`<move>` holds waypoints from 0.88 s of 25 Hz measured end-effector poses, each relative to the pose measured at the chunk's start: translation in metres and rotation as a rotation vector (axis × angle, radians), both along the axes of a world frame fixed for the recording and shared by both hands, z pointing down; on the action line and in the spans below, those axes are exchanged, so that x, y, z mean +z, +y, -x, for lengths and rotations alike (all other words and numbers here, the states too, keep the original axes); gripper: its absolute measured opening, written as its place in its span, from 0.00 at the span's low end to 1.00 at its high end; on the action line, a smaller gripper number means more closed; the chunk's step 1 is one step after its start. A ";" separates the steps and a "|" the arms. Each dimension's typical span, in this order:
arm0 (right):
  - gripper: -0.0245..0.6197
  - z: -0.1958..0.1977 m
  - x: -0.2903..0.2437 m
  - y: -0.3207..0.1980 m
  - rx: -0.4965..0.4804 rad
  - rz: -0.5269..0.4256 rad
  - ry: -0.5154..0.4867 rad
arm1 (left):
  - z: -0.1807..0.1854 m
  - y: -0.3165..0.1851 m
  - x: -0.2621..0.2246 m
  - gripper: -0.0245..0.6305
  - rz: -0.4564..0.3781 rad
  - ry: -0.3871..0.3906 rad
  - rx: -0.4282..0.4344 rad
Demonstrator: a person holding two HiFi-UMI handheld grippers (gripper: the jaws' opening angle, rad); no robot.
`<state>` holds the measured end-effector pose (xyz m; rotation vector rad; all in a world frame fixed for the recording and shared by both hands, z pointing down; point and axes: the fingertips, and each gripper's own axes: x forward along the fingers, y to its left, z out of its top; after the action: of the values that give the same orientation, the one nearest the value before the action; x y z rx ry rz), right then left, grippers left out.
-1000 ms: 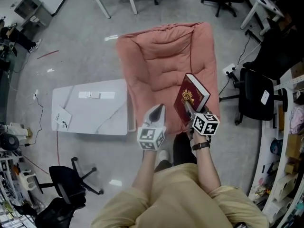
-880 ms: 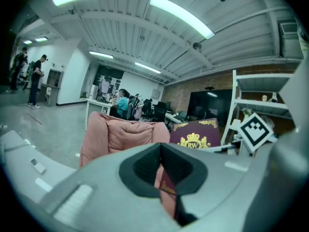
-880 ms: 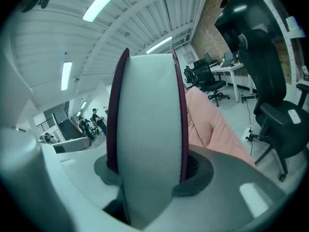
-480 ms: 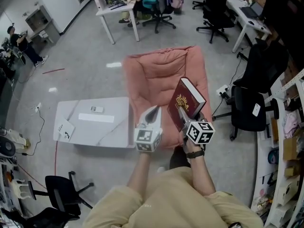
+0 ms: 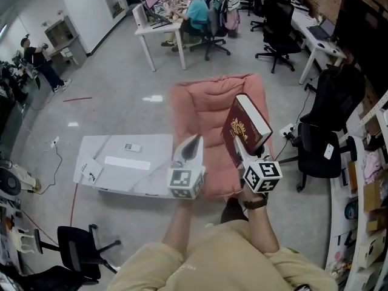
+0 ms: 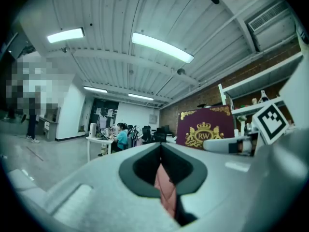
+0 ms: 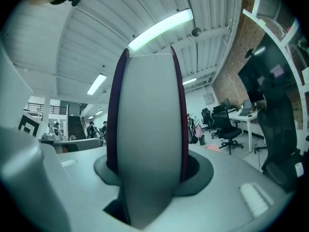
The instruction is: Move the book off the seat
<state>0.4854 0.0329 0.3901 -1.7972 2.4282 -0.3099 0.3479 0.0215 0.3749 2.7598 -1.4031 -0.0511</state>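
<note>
A dark red book (image 5: 245, 129) with a gold crest is held up over the pink cushioned seat (image 5: 206, 111), tilted, its lower edge clamped in my right gripper (image 5: 238, 144). In the right gripper view the book's pale page edge (image 7: 147, 129) fills the space between the jaws, with maroon covers on both sides. My left gripper (image 5: 193, 143) hangs beside it over the seat's front left, jaws together and empty. The left gripper view shows the book's cover (image 6: 205, 127) to the right and a strip of the pink seat (image 6: 166, 190) below the jaws.
A low white table (image 5: 115, 177) stands left of the seat with a small device and a card on it. A black office chair (image 5: 321, 144) is close on the right, another (image 5: 79, 247) at the lower left. Desks with seated people are farther back.
The head view has tipped up, showing more of the room. The book stays clamped in my right gripper and sits a little higher over the seat; my left gripper stays beside it.
</note>
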 end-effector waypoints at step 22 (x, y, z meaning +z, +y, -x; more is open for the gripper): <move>0.37 0.192 -0.041 -0.103 -0.657 -0.046 -0.048 | 0.157 -0.020 -0.036 0.04 -0.041 -0.025 -0.634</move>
<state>0.2932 -0.0700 0.3494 -0.9085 2.8858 -0.3334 0.1909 0.0012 0.3389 2.2272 -2.2345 -0.0658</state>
